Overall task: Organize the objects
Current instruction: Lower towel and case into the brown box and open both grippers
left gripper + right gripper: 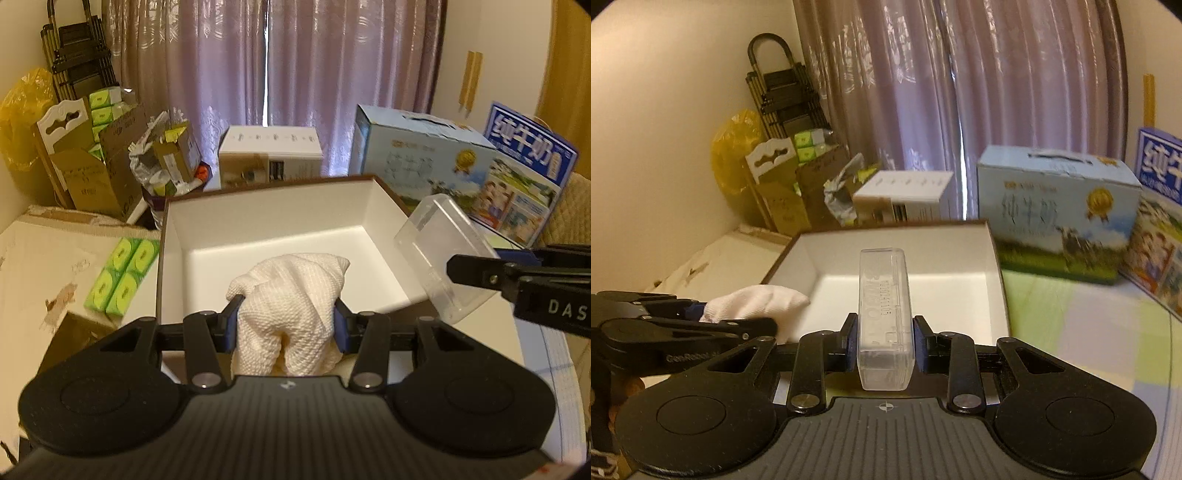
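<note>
Two items carried toward my open white box (273,221): left gripper (286,321) clenches cloth (291,295), right gripper (884,341) clenches clear case (884,314). Next: lower inside, release.

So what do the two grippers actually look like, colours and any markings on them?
Both are matte black, with blue pads on the fingers. Each body is ribbed, with round discs on both sides and silver pivot screws. The left gripper shows white "GenRobot" lettering in the right wrist view; the right gripper shows white letters "DAS" in the left wrist view. No hands or sleeves show.
</note>
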Demonstrator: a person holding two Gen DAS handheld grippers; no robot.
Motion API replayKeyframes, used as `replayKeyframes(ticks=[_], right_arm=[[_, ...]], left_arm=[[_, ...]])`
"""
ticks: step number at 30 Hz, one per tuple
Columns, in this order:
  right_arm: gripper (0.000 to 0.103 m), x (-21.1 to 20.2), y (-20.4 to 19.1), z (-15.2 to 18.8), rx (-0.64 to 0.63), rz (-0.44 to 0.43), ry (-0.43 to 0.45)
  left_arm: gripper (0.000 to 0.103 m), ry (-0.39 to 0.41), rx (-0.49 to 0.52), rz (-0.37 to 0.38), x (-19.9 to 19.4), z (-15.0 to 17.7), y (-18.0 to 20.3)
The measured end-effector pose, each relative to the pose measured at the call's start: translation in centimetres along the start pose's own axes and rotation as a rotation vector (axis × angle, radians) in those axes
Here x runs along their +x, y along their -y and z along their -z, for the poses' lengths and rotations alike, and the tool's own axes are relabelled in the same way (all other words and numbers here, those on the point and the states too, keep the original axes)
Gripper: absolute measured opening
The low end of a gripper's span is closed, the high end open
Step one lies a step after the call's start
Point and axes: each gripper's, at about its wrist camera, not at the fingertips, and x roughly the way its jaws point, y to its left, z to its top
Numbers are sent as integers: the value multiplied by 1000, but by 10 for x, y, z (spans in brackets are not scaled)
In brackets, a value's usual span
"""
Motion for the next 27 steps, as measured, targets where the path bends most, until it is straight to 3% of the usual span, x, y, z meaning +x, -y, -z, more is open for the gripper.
replayKeyframes(ticks=[8, 19, 27], right_arm=[[27, 67, 7, -26, 2, 29, -51], [27, 143, 37, 1, 59, 81, -235], [27, 161, 52, 10, 99, 111, -283]], left_arm=[[43, -65, -26, -7, 65, -29, -18], [43, -249, -71, 36, 149, -6, -19], [46, -299, -81, 66, 175, 0, -12]])
